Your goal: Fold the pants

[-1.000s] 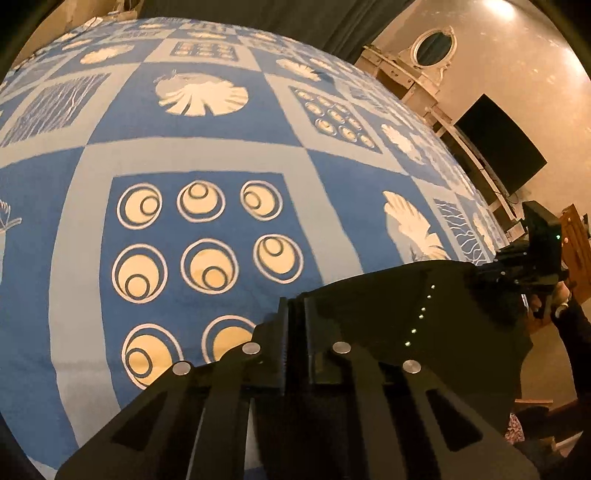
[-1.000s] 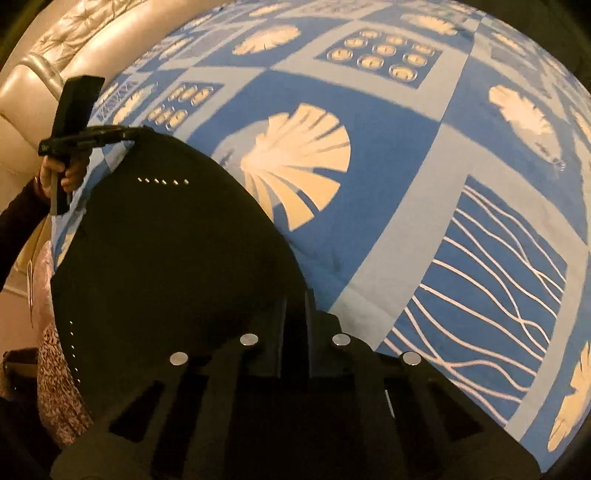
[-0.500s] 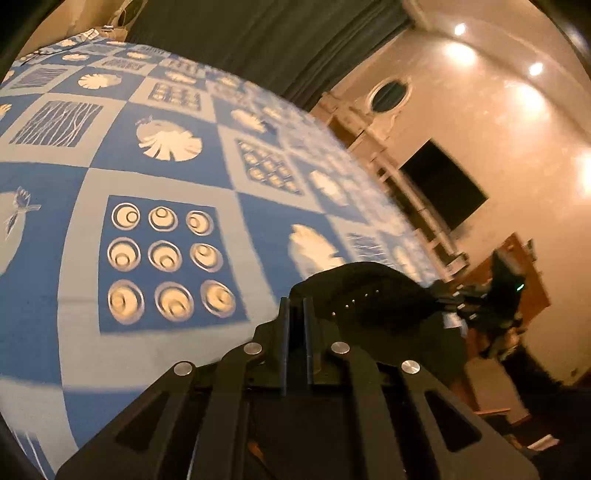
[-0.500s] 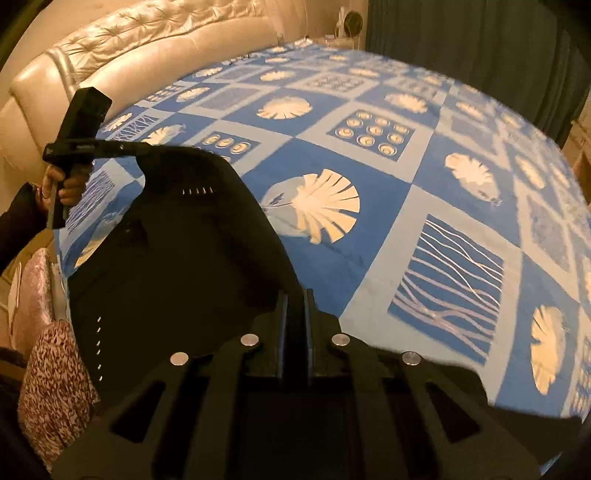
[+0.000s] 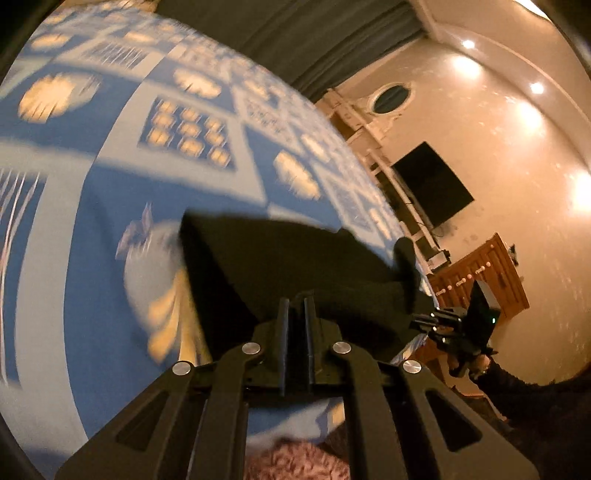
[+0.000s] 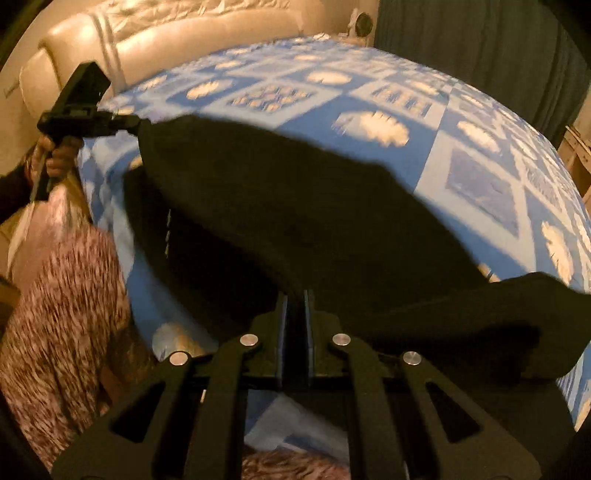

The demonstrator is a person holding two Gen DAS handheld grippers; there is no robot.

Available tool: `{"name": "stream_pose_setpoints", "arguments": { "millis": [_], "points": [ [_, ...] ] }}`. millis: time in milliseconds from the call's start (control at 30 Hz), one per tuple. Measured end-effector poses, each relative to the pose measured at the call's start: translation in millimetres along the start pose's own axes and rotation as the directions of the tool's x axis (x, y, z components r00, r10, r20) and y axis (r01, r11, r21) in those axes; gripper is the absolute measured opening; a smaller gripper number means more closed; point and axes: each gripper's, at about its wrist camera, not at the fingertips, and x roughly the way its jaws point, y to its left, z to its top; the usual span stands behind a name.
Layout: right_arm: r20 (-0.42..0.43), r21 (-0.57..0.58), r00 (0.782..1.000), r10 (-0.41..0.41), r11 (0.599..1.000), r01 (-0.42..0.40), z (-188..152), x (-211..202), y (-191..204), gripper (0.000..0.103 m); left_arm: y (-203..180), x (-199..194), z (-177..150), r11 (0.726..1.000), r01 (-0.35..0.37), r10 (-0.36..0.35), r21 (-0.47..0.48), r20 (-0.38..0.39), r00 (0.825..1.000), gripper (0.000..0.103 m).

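In the left wrist view the left gripper is clenched on an edge of the black pants, its two fingers pressed nearly together with cloth pinched between them. The matte, soft fabric spreads up toward 12 o'clock above the blue and cream patterned bedspread, which is blurred here. Only this view shows the room at 2 o'clock: a dark wall screen, an oval mirror, and a wooden cabinet. At 4 o'clock the right gripper nips the far corner of the pants. In the right wrist view the right gripper is likewise clamped shut on the pants, which hang as a broad dark sheet sagging between both tools and hiding much of the bedspread behind. Only here a tufted cream headboard shows at 11 o'clock and dark curtains at 1 o'clock. At 10 o'clock the left gripper grips the opposite corner; a mottled pink garment fills 8 o'clock.
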Motion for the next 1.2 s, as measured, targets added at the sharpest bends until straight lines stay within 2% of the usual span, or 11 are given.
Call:
{"name": "stream_pose_setpoints", "arguments": {
  "millis": [367, 500, 533, 600, 700, 733, 800, 900, 1000, 1133, 1200],
  "points": [
    [-0.016, -0.012, 1.000, 0.001, 1.000, -0.001, -29, -4, 20, 0.008, -1, -13, -24, 1.000, 0.016, -0.015, -0.022, 0.045, 0.999, 0.008],
    [-0.059, -0.031, 0.998, 0.008, 0.999, -0.010, -40, 5, 25, 0.011, 1, -5, -35, 0.999, -0.055, 0.055, 0.003, -0.019, 0.998, 0.011],
    [-0.073, -0.042, 0.997, 0.007, 0.999, -0.010, -41, 8, 26, 0.014, 4, 0, -40, 0.994, -0.106, 0.106, 0.007, -0.049, 0.993, 0.014],
    [-0.072, -0.029, 0.997, 0.022, 0.999, -0.024, -39, 8, 25, 0.019, 10, 6, -48, 0.986, -0.164, 0.163, -0.005, -0.085, 0.983, 0.033],
    [-0.039, 0.063, 0.995, 0.092, 0.994, -0.089, -37, -7, 12, 0.050, 12, -4, -54, 0.977, -0.212, 0.210, -0.035, -0.065, 0.976, 0.040],
    [-0.004, 0.115, 0.995, 0.104, 0.988, -0.103, -37, -18, 1, 0.061, 10, -10, -54, 0.970, -0.238, 0.236, -0.040, -0.049, 0.971, 0.056],
    [0.048, 0.215, 0.992, 0.121, 0.968, -0.128, -40, -35, -23, 0.067, 4, -22, -49, 0.946, -0.320, 0.321, -0.047, 0.006, 0.947, 0.073],
    [0.123, 0.420, 0.988, 0.091, 0.897, -0.135, -57, -68, -91, 0.067, -14, -37, -38, 0.920, -0.387, 0.392, -0.062, 0.093, 0.915, 0.077],
    [0.152, 0.586, 0.986, -0.067, 0.809, -0.036, -92, -107, -173, 0.067, -33, -39, -23, 0.901, -0.425, 0.433, -0.084, 0.159, 0.887, 0.079],
    [0.058, 0.806, 0.946, -0.319, 0.574, 0.144, -177, -165, -307, 0.067, -58, -15, -5, 0.880, -0.470, 0.474, -0.069, 0.179, 0.862, 0.083],
    [-0.027, 0.869, 0.930, -0.366, 0.451, 0.203, -219, -179, -362, 0.067, -68, 8, 1, 0.878, -0.476, 0.479, -0.056, 0.159, 0.863, 0.083]
  ]
}}
